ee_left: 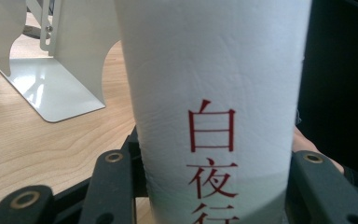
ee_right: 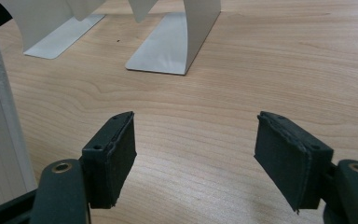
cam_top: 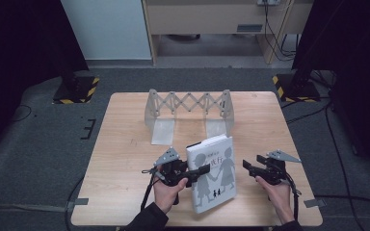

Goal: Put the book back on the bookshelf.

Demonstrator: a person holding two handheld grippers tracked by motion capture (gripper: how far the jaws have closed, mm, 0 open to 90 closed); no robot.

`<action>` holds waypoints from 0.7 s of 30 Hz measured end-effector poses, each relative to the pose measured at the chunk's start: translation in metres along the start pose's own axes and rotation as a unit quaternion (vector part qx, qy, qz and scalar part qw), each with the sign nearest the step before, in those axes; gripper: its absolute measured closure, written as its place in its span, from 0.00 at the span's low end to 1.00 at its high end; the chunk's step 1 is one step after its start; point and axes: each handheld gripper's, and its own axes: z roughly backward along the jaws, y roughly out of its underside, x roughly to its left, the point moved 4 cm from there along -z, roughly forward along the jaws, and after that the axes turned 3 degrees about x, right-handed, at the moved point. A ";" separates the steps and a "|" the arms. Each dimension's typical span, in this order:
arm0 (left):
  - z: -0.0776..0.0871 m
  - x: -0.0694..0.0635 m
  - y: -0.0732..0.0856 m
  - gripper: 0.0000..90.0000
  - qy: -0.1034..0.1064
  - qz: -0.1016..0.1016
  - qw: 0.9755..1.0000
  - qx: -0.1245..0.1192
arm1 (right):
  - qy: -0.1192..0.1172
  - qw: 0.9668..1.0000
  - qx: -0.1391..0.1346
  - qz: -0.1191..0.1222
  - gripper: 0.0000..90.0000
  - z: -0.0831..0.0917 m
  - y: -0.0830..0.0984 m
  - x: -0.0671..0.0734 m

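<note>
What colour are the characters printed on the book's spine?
Red, on the white spine; clearest in the left gripper view.

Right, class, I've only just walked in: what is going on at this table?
A person works at a wooden table, one tool in each hand. The left tool is shut on a white book, its jaws either side of the spine with red characters. The right tool is open with nothing between its jaws, just right of the book. An expanding white bookend rack stands behind, with no book in it.
</note>
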 end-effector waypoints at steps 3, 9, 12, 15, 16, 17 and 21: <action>0.002 0.000 -0.002 0.58 -0.003 0.005 1.000 -0.004 | 0.000 1.000 0.000 0.000 0.32 0.000 0.000 0.000; 0.011 -0.001 -0.011 0.58 -0.015 -0.009 1.000 -0.012 | 0.001 1.000 0.000 0.000 0.33 0.000 0.000 -0.001; 0.017 0.000 -0.015 0.58 -0.022 -0.013 1.000 -0.014 | 0.004 1.000 0.001 0.001 0.33 0.000 0.000 -0.002; 0.023 0.003 -0.019 0.58 -0.026 -0.010 0.999 -0.016 | 0.009 1.000 0.005 0.005 0.32 0.000 0.001 -0.003; 0.024 0.004 -0.019 0.58 -0.028 -0.010 0.999 -0.016 | 0.014 1.000 0.006 0.007 0.32 0.000 0.001 -0.003; 0.026 0.005 -0.020 0.58 -0.029 -0.011 0.999 -0.016 | 0.017 1.000 0.007 0.008 0.32 0.000 0.001 -0.003; 0.030 0.006 -0.023 0.58 -0.037 -0.018 0.999 -0.016 | 0.038 0.999 0.021 0.024 0.29 -0.002 0.003 -0.005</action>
